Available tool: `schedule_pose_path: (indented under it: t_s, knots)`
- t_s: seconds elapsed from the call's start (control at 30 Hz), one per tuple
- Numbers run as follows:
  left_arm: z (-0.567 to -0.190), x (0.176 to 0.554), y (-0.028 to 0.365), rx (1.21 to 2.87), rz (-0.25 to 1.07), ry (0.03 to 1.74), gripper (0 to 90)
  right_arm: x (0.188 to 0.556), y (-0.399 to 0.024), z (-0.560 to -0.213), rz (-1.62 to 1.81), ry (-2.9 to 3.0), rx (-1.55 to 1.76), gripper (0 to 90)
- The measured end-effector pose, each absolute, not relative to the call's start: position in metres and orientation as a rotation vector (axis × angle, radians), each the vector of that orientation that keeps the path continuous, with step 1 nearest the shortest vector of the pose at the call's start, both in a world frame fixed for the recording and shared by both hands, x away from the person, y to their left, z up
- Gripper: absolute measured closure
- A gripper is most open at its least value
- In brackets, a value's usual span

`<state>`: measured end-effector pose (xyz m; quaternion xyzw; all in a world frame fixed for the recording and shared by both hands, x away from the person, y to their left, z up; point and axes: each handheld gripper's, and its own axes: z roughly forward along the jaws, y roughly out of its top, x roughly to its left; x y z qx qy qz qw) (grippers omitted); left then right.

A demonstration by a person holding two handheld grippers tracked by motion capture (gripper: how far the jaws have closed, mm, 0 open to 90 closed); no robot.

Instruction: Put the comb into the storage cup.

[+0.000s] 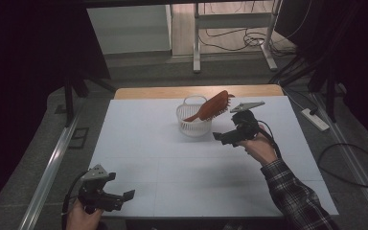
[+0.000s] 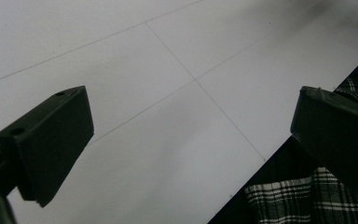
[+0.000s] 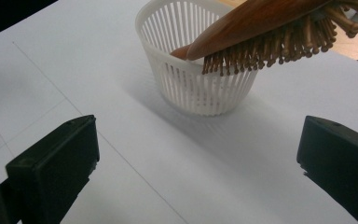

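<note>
Down at the lower left of the high view, the left gripper (image 1: 127, 195) sits at the near edge of the white surface (image 1: 148, 139), its fingers (image 2: 51, 140) spread apart with nothing between them; its own view looks across bare white surface toward a plaid sleeve (image 2: 298, 200) at the lower right. Moving toward the middle of the frame, one white slatted basket (image 1: 193, 125) stands upright on the surface, and one wooden hairbrush (image 1: 211, 107) rests in it. Its long axis runs on a slant from lower left to upper right: the handle end dips into the basket, and the bristled head sticks up and out over the rim toward the upper right, bristles facing down in the right gripper view. Just right of the basket, the right gripper (image 1: 216, 136) hovers near it, fingers (image 3: 51, 172) released and wide, holding nothing. That makes two grippers, one basket, one brush.
</note>
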<state>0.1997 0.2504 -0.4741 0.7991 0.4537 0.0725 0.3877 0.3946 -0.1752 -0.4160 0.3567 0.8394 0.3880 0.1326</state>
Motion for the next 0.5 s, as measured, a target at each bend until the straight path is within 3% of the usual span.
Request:
schedule_pose_path:
  t_s: [0.5]
  knots:
    - [-0.474, 0.200, 0.250, 2.041, 0.180, 1.149, 0.3, 0.378, -0.182, -0.420, 1.094, 2.474, 1.003, 0.0]
